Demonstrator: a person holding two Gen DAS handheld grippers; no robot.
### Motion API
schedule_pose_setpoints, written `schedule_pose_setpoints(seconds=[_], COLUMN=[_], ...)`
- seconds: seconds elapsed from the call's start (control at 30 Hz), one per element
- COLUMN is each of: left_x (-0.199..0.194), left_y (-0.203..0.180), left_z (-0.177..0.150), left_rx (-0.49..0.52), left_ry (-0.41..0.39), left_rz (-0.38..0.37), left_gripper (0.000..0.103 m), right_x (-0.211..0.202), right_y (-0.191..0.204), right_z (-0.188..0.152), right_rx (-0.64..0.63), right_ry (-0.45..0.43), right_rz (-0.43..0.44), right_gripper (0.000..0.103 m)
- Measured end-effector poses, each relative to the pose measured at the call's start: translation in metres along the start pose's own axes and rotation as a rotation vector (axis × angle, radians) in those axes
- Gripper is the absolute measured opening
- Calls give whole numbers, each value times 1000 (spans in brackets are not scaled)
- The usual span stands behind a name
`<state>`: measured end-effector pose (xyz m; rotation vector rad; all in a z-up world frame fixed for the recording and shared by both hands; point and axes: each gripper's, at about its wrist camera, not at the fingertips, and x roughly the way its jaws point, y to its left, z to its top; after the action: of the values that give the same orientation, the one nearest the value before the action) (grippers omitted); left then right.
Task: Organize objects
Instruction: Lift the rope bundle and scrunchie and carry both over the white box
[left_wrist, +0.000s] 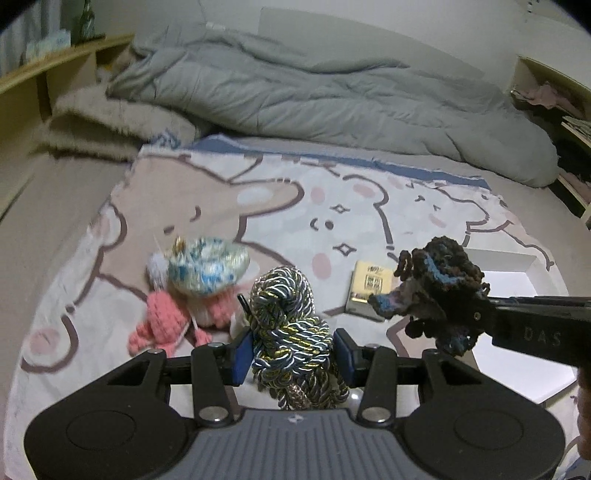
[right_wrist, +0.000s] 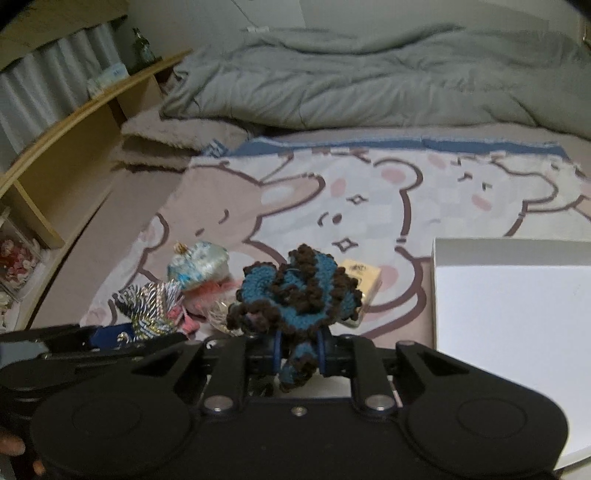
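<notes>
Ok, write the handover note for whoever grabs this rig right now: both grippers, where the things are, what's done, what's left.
Left gripper: shut on the braided cord bundle, held above the blanket.
Right gripper: shut on the blue-and-brown crochet piece, just left of the white box.
Still on the blanket: pink crochet doll, blue-white fuzzy ornament, small yellow box.
Done: nothing visible in the white box yet.
Left: probably put down both held items, then collect the other three.

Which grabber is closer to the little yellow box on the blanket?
Right. The right gripper, shut on the crochet piece, hangs just in front of the yellow box. The left gripper, shut on the rope bundle, sits farther off to the box's left.
</notes>
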<state>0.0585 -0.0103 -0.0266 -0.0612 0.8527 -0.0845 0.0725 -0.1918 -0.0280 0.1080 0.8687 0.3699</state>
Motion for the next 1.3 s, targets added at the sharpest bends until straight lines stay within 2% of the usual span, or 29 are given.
schedule_pose_setpoints(seconds=[0.33,0.7,0.8,1.03,1.3], left_x=[-16,-27,-34,-52,-50], left_y=[-11,-13,-18,-43,-84], left_z=[3,8,12,22,39], left_rx=[62,33,31,51,93], left_ry=[-47,-72,-100,-158,-179], left_rz=[17,12,8,-26,-48], left_gripper=[47,47,47,47,47], right_x=[-27,-41,-50,-71,-88], right_y=[9,3,-1,-14,-38], right_z=[-7,-6,-3,7,21], right_rx=[-49,-49,-41,-14,16], right_ry=[-77,-115,-140,-199,-225], right_rz=[-30,-66,-70,-98,-150], right_gripper=[17,17,17,17,17])
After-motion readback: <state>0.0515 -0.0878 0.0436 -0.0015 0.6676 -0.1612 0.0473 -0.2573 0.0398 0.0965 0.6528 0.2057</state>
